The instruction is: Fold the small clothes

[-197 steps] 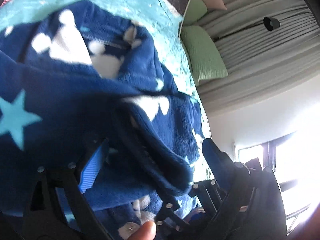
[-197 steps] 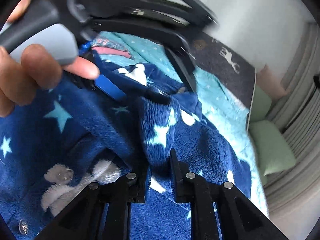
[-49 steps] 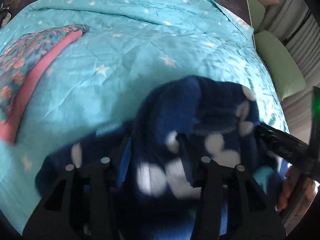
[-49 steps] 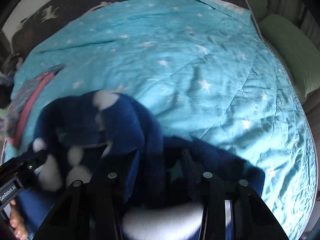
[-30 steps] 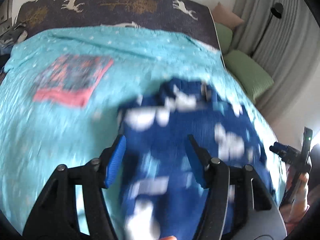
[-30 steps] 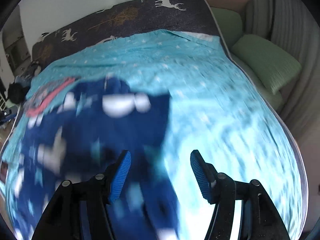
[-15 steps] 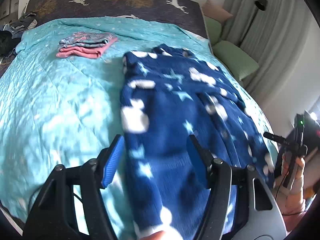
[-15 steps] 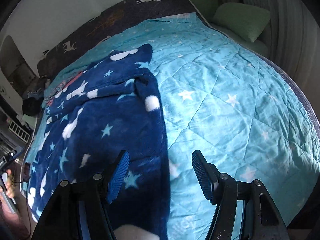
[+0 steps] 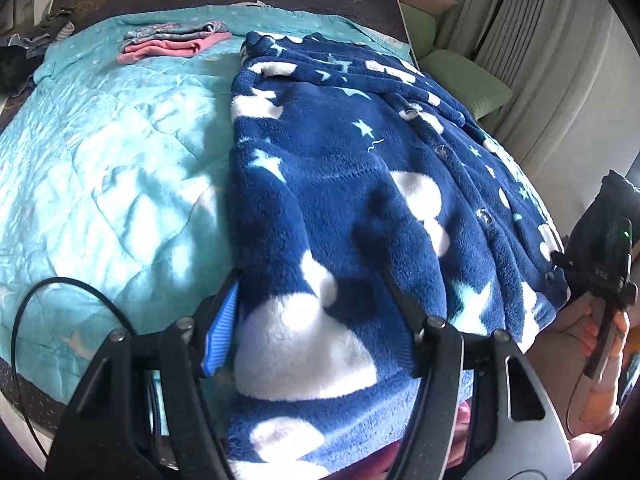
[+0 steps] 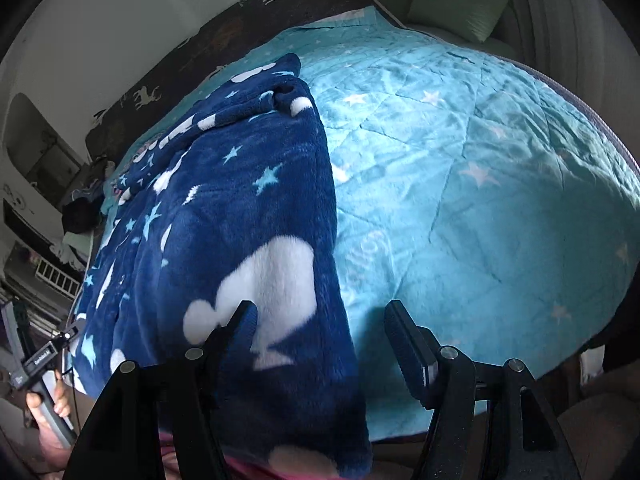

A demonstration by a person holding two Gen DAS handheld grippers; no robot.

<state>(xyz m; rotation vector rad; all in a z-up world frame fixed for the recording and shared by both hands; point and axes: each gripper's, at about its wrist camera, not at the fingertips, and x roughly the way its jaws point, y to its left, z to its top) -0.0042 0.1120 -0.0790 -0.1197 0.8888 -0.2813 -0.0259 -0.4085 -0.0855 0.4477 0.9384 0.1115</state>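
Along the near edge of the bed (image 9: 112,184): fleece robe (image 9: 340,184) spread flat, hem toward both claws.
Its long axis runs from frame bottom to the upper centre. Left claw (image 9: 316,316) and right claw (image 10: 320,332) both stand released, each straddling a hem corner, equally near.

Turquoise star quilt (image 9: 120,152), green cushions (image 9: 468,80)

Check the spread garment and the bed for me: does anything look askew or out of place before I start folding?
The blue fleece garment lies fairly flat, but its near hem hangs over the edge of the bedspread, and the far collar end is bunched. The folded pile looks tidy.
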